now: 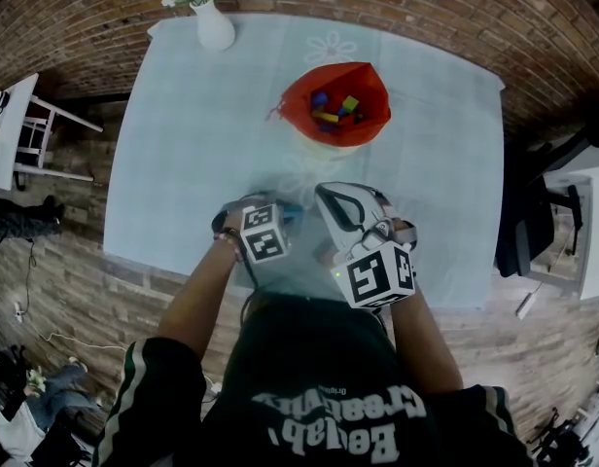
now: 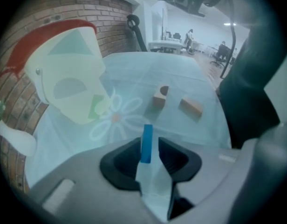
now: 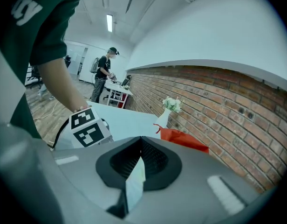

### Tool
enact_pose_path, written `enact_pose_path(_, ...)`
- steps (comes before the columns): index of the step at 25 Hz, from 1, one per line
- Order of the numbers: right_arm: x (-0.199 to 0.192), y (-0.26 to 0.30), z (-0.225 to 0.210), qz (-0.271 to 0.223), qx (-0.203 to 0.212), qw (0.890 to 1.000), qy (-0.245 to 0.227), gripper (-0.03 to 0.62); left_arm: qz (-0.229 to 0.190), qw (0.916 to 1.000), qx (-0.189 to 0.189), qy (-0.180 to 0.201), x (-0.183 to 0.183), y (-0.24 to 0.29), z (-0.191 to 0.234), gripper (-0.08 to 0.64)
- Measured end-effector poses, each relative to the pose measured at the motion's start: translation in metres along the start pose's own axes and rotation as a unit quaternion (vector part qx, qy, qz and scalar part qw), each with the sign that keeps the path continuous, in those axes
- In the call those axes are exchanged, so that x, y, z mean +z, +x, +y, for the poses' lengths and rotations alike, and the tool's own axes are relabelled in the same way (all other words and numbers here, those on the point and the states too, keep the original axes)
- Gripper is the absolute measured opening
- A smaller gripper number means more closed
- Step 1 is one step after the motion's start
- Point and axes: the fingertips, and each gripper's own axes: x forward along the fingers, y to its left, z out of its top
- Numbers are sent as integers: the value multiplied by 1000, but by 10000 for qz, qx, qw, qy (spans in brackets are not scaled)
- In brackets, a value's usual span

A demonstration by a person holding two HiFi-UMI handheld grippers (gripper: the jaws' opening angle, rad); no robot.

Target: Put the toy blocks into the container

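Note:
A thin blue block (image 2: 146, 143) stands on edge on the pale blue tablecloth (image 1: 202, 144). My left gripper (image 2: 152, 143) points steeply down over it. The block sits between the jaws against the left one, with cloth showing on its other side, so the gripper is open. From above, that gripper (image 1: 278, 214) is near the table's front edge, and the blue block (image 1: 293, 214) peeks out beside it. Two wooden blocks (image 2: 159, 97) (image 2: 191, 106) lie just beyond. The red-lined container (image 1: 298, 90) holds several coloured blocks (image 1: 334, 110). My right gripper (image 1: 327, 196) hovers to the right, shut and empty.
A white vase of flowers (image 1: 214, 22) stands at the table's far left corner. The container (image 2: 64, 78) rises to the left of my left gripper. White furniture (image 1: 17, 125) and a dark chair (image 1: 543, 212) flank the table. A brick wall runs behind.

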Motion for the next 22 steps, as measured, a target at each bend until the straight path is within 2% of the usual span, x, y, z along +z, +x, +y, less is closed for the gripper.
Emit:
enact_pose_path(6, -7, 0, 2, 150, 1, 9998, -139, 6, 106, 9998, -121, 91, -2, 9, 1, 118)
enact_pose_path(11, -11, -1, 2, 227, -9, 9995, -215, 6, 182, 9997, -147, 37, -9, 17, 4, 75)
enact_pose_path(22, -12, -2, -1, 242, -49, 9995, -176, 6, 231, 9996, -110, -127, -11, 17, 6, 74)
